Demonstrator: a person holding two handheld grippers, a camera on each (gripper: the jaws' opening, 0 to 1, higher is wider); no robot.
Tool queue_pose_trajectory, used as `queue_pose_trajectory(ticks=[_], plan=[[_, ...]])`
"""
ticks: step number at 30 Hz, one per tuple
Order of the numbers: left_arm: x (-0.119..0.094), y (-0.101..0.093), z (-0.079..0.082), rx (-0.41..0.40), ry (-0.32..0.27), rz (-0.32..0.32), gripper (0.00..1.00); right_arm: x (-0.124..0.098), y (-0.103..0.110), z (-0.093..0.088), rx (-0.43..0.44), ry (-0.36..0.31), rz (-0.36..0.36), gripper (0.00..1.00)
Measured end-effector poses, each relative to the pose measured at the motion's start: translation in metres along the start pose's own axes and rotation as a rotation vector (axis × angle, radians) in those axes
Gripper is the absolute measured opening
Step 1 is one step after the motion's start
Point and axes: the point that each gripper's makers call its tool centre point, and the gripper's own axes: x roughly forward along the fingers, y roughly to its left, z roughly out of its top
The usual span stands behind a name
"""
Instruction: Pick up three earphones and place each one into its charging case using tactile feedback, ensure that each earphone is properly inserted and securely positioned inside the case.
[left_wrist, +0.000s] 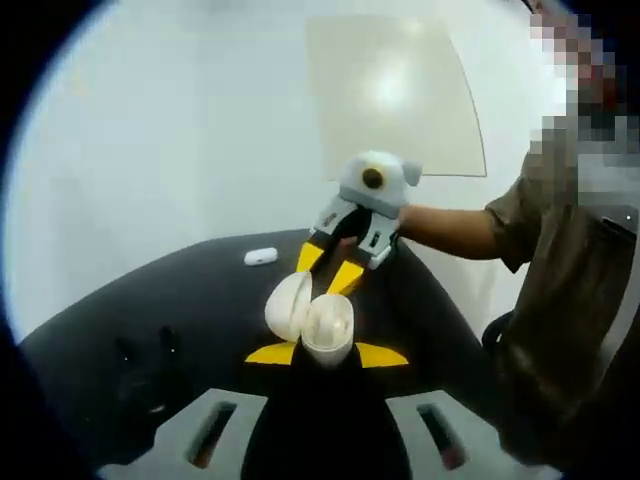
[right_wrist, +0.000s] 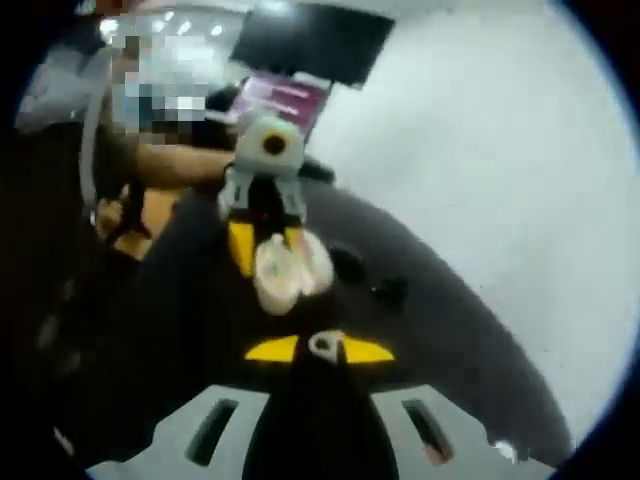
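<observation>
Left gripper view: the left gripper (left_wrist: 327, 354), yellow-tipped, is clamped on an open white egg-shaped charging case (left_wrist: 312, 317) held above a round black table (left_wrist: 200, 300). Just beyond, the right gripper (left_wrist: 328, 268) points down at the case. Farther back, a second small white case (left_wrist: 260, 257) lies on the table.

Right gripper view: the right gripper (right_wrist: 320, 349) pinches a small white earphone (right_wrist: 324, 345); beyond it, the left gripper (right_wrist: 268, 250) holds the open case (right_wrist: 290, 270).

White charging case (left_wrist: 312, 318) open, lid up, in my left fingers; white earphone (right_wrist: 322, 345) in my right fingers
</observation>
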Motion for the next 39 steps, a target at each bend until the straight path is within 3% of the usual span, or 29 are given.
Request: queue_pose_trajectory(ticks=[3,8,10,13,18,22,24,26,28,30,32,33,37,39], plan=[[0.000,0.000,0.000,0.002,0.000,0.001,0.18,0.008,0.005,-0.001,-0.037,0.023,-0.010,0.17],[-0.001,0.002,-0.001,0.000,-0.002,0.002,0.18,0.007,-0.005,-0.007,-0.102,0.066,-0.077,0.17],[-0.001,0.003,-0.002,0.000,-0.002,0.002,0.18,0.004,-0.007,-0.011,-0.102,0.080,-0.082,0.16],[-0.002,0.004,-0.002,0.002,-0.002,0.002,0.18,0.000,-0.012,-0.016,-0.091,0.090,-0.096,0.07],[-0.002,0.007,-0.004,0.004,-0.002,0.004,0.18,-0.001,-0.017,-0.022,-0.111,0.112,-0.117,0.06],[-0.002,0.007,-0.005,0.002,-0.002,0.003,0.18,-0.004,-0.019,-0.022,-0.071,0.114,-0.132,0.06],[-0.002,0.007,-0.005,0.003,-0.002,0.003,0.18,-0.007,-0.020,-0.020,0.000,0.093,-0.143,0.06],[-0.002,0.006,-0.005,0.004,-0.002,0.004,0.18,-0.011,-0.023,-0.016,0.151,0.052,-0.158,0.06],[-0.002,0.006,-0.005,0.005,-0.002,0.004,0.18,-0.014,-0.024,-0.017,0.528,0.021,-0.152,0.06],[-0.002,0.005,-0.005,0.003,-0.002,0.003,0.18,-0.017,-0.026,-0.003,0.761,-0.116,-0.105,0.06],[-0.002,0.005,-0.005,0.003,-0.001,0.002,0.18,-0.023,-0.029,0.001,0.989,-0.202,-0.078,0.06],[-0.002,0.005,-0.005,0.004,-0.001,0.002,0.18,-0.024,-0.030,0.001,1.043,-0.223,-0.077,0.06],[-0.002,0.004,-0.005,0.007,0.001,0.005,0.18,-0.026,-0.028,-0.013,1.456,-0.258,-0.013,0.06],[-0.001,0.004,-0.005,0.009,0.003,0.006,0.18,-0.024,-0.020,-0.012,1.555,-0.285,0.040,0.06]])
